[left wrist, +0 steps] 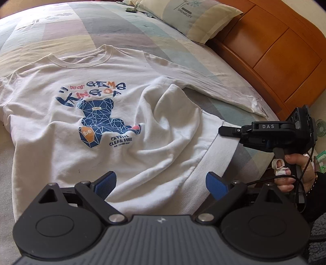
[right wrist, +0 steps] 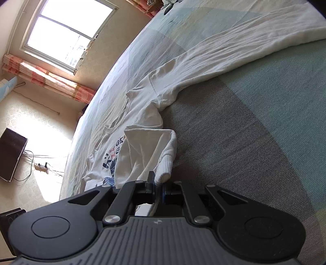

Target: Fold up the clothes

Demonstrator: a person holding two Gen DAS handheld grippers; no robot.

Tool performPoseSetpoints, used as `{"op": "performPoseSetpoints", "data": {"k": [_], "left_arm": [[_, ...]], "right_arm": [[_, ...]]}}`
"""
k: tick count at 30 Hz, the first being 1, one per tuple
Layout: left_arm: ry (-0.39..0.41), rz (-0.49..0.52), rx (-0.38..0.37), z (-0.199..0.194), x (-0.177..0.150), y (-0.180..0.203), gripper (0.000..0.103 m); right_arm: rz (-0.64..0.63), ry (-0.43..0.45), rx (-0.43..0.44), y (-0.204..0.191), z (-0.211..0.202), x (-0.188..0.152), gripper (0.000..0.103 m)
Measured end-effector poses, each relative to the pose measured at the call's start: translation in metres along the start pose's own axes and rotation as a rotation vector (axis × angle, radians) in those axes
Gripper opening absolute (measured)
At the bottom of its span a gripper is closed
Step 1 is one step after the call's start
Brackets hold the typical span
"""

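My pads (left wrist: pixel 216 184) are blue on black arms. The shirt (left wrist: pixel 61 142) is white, printed with a navy bear (left wrist: pixel 101 122) and orange-and-navy lettering. The bedsheet (left wrist: pixel 91 26) shows pastel blocks: grey, teal, cream, lilac. The far-right headboard (left wrist: pixel 285 61) is orange wood.

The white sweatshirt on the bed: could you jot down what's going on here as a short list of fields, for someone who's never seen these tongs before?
garment: white sweatshirt, front up, bear print showing
surface: bed with patchwork cover
sleeve: one long sleeve stretched out toward the headboard
right tongs: shut on the ribbed hem, corner lifted
left tongs: open, over the hem, holding nothing
pillow: at the head of the bed
fold: body bunched up, no neat fold yet
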State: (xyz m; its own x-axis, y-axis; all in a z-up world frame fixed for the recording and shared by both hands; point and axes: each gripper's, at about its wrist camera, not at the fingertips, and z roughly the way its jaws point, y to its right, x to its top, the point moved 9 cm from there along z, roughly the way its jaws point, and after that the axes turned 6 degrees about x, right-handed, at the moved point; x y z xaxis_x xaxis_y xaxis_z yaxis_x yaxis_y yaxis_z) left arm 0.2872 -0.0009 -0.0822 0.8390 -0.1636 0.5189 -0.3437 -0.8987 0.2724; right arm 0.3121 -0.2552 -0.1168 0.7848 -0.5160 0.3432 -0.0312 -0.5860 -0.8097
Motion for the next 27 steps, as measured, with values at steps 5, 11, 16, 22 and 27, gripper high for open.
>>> {"op": "performPoseSetpoints", "data": {"k": [5,11,16,22,27], "left_arm": [[-0.009,0.026,-0.004,-0.004,-0.004,0.007,0.094],[-0.018,0.037,-0.011,-0.005,-0.009,0.014,0.094],[-0.027,0.044,-0.02,-0.007,-0.014,0.019,0.094],[-0.04,0.046,-0.025,-0.007,-0.02,0.022,0.094],[-0.042,0.049,-0.019,-0.008,-0.02,0.024,0.094]], "right_arm": [[0.005,0.03,-0.032,0.005,-0.016,-0.005,0.008],[0.018,0.081,-0.063,0.013,-0.037,-0.006,0.008],[0.031,0.106,-0.091,0.022,-0.05,-0.004,0.008],[0.053,0.098,-0.126,0.032,-0.058,-0.015,0.008],[0.045,0.089,-0.163,0.039,-0.06,-0.019,0.015]]}}
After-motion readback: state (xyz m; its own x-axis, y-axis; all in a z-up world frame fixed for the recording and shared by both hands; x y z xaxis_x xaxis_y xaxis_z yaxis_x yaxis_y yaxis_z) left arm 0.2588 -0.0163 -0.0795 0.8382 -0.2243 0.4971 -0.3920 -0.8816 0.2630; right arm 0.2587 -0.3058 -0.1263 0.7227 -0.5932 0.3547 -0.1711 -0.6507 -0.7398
